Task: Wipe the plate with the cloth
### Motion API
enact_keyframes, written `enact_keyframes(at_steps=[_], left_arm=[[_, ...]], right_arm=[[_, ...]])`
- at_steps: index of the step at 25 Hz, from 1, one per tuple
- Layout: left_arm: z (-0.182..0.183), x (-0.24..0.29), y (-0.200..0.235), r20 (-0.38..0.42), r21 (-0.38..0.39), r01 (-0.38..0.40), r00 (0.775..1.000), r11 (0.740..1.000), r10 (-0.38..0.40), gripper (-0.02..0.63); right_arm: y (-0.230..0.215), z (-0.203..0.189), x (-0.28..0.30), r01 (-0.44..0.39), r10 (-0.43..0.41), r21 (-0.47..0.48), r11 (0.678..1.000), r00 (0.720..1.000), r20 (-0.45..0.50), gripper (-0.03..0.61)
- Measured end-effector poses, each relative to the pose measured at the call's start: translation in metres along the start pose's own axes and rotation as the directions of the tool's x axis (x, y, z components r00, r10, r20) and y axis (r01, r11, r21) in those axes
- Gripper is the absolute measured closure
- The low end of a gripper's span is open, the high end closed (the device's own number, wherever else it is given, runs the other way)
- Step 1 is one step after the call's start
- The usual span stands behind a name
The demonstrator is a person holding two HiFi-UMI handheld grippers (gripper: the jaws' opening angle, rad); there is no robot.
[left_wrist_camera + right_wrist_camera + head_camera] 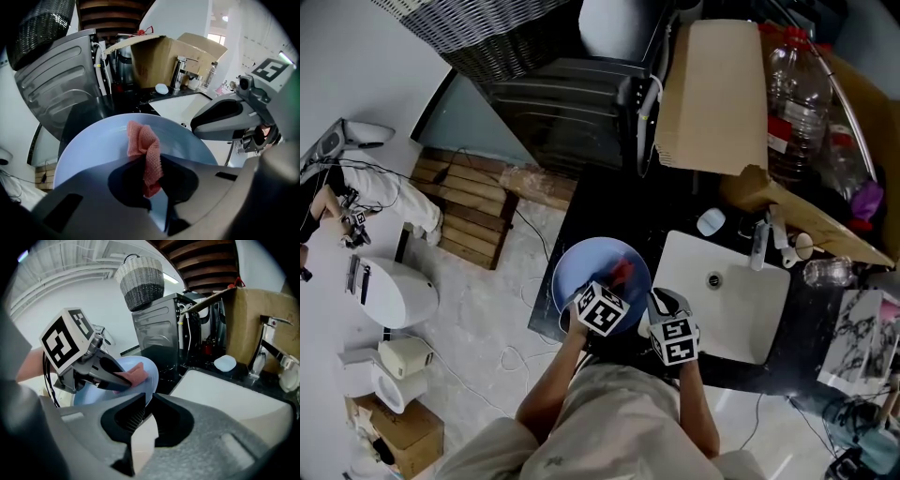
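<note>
1. Plate [581, 267]: blue, at 9 o'clock from the white sink [741, 314], over the near edge of the dark bench [600, 202].
2. Right gripper [145, 411]: jaws clenched on the plate rim, at about 4 o'clock in the head view.
3. Left gripper [150, 187]: jaws grasping a pink cloth [145, 150].
4. Cloth touches the plate face, slightly toward 3 o'clock of its centre.
5. Both grippers sit just beside each other at the plate's near side.

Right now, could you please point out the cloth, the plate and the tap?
cloth [141, 138], left gripper view, its pink upper fold.
plate [89, 150], left gripper view, bare blue face left of the cloth.
tap [177, 76], left gripper view, its upright chrome body.
</note>
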State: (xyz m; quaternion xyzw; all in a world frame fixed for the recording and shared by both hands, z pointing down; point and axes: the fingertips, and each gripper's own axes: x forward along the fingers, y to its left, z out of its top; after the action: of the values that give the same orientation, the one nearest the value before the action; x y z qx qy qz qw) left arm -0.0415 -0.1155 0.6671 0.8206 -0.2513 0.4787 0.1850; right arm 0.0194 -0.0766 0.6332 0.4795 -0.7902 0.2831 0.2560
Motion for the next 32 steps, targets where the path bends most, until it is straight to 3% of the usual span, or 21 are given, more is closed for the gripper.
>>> enact_keyframes(at_steps=[7,12,22,32], left_arm=[[0.001,-0.002,0.019,0.046,-0.027,-0.061,0.997,0.998,0.063,0.58],[0.012,-0.013,0.026,0.164,-0.041,-0.077,0.983,0.996,0.083,0.58],[0.046,-0.054,0.01,0.422,0.061,-0.079,0.905,0.995,0.046,0.58],[0.057,-0.089,0.0,0.559,0.083,-0.077,0.829,0.994,0.017,0.58]], right_arm=[[-0.008,0.002,-0.015,0.054,-0.054,-0.001,0.999,0.998,0.032,0.546],[-0.013,0.016,-0.027,0.103,-0.101,-0.015,0.995,0.989,0.108,0.546],[-0.013,0.04,-0.047,0.158,-0.148,-0.029,0.987,0.963,0.224,0.548],[-0.005,0.062,-0.066,0.211,-0.187,-0.036,0.977,0.923,0.336,0.548]])
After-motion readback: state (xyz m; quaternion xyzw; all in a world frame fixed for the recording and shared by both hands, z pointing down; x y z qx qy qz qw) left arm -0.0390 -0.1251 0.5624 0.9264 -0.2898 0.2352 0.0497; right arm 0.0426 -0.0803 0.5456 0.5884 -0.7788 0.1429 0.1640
